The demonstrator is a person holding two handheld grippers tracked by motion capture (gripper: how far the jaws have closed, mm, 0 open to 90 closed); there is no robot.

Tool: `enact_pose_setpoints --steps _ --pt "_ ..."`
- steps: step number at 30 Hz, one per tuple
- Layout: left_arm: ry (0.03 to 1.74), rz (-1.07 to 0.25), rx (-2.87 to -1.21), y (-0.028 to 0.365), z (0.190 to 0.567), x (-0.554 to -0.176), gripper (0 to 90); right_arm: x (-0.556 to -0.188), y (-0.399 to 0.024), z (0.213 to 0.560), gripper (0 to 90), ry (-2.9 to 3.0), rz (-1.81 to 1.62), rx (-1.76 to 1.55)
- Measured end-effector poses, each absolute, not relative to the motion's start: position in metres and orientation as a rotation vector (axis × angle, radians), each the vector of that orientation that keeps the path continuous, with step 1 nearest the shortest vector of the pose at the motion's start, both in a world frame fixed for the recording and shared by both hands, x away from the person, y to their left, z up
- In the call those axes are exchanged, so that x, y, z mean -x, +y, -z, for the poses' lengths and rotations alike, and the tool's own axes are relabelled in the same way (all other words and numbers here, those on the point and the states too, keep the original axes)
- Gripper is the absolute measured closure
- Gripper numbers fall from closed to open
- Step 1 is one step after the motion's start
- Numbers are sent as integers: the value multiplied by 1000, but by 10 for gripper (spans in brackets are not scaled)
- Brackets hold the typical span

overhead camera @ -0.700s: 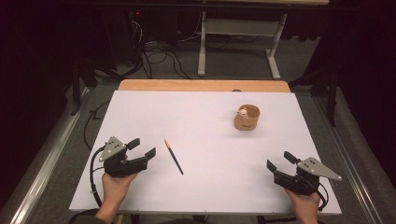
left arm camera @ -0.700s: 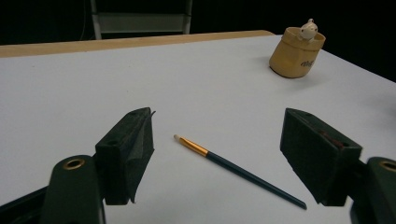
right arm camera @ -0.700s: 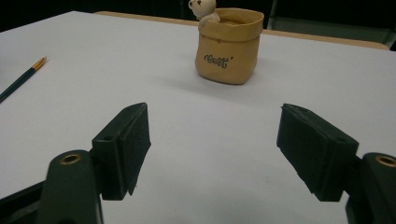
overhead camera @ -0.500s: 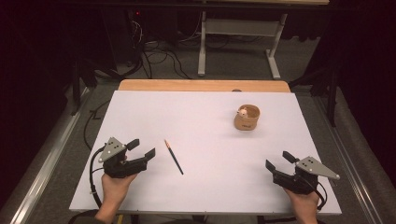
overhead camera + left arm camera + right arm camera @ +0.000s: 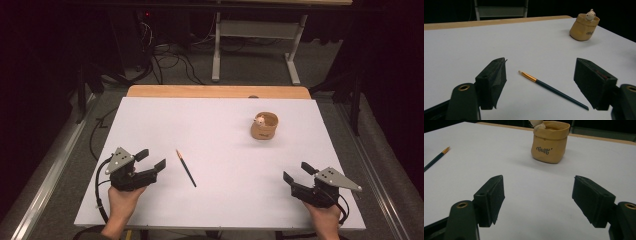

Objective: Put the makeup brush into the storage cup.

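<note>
Barely any change: my left gripper (image 5: 152,160) and right gripper (image 5: 296,172), jaws apart and empty, stay lower-frame; thin dark-handled paintbrush (image 5: 185,168) untouched, pickup pending.

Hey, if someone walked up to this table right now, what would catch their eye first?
Probably the tan sack-shaped pot with a little figure peeking out, standing alone toward the far right of the white table. Next, the paintbrush lying flat just beyond the left gripper, whose jaws stand open and empty.
</note>
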State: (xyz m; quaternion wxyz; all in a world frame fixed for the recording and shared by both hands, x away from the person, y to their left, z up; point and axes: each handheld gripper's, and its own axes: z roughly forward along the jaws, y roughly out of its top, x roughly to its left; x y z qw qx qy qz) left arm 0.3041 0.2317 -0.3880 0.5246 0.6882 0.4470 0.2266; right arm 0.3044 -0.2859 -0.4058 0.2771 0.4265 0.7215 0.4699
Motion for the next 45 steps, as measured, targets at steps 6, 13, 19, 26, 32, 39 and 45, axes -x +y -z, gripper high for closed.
enact_pose_setpoints --steps 6,13,19,26,32,39,45 --pt "1065 -540 -1653 231 388 -305 266 -305 -286 407 279 1941 -1258 -1150" --pt "1063 -541 -1656 230 387 -304 260 -304 -285 406 279 1943 -1259 -1148" --pt "1067 -533 -1656 231 385 -306 252 -305 -285 407 279 1943 -1258 -1154" --pt "1047 -524 -1655 229 380 -306 249 -304 -286 406 279 1940 -1264 -1153" --pt "1047 -521 -1636 230 375 -308 248 -304 -285 407 279 1942 -1263 -1158" --pt "1035 -513 -1628 227 370 -308 245 -305 -285 407 278 1940 -1265 -1160" --pt "1017 -510 -1634 222 366 -308 243 -305 -286 407 278 1940 -1267 -1164"
